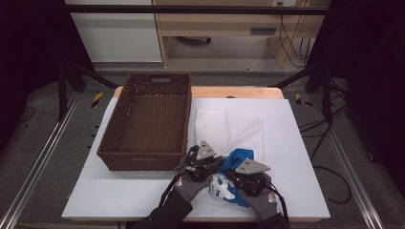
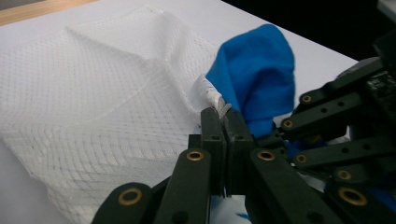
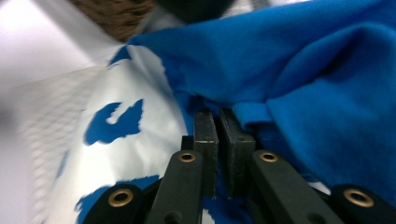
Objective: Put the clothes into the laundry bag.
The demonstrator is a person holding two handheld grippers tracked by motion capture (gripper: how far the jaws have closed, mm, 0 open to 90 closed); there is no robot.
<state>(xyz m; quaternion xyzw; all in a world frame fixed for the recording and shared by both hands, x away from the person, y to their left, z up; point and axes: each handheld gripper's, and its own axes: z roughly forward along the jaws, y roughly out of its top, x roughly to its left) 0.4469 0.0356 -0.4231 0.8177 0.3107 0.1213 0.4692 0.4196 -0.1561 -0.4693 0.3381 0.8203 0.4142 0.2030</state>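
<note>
On the left half of the white bench [image 1: 119,191] stands a brown woven basket [image 1: 148,119], its long side running from near to far, with a handle slot in the far wall. Just right of it, a white mesh laundry bag [image 1: 229,126] lies flat on the bench, reaching from the middle down toward the near edge.

At the near end of that bag, both gloved hands come in from the near edge. The left tongs [image 1: 206,164] sit just off the basket's near right corner. In the left gripper view the left tongs [image 2: 223,122] are pressed together on the hemmed rim of the mesh bag [image 2: 93,93], with a little white cord showing between the tips. The bag's netting is ruffled into folds behind the pinch.

Right of that rim, a blue cloth [image 2: 257,70] rises in a rounded hump, touching the bag's edge. In the high view the blue cloth [image 1: 239,155] shows between the two tools, and a white part with blue print [image 1: 222,187] lies under them at the near side.

The right tongs [image 1: 243,175] sit just right of the left ones, nearly touching them. In the right gripper view the right tongs [image 3: 219,119] are clamped together on a fold of the blue cloth [image 3: 303,70]; the printed white fabric [image 3: 130,135] spreads to their left.
</note>
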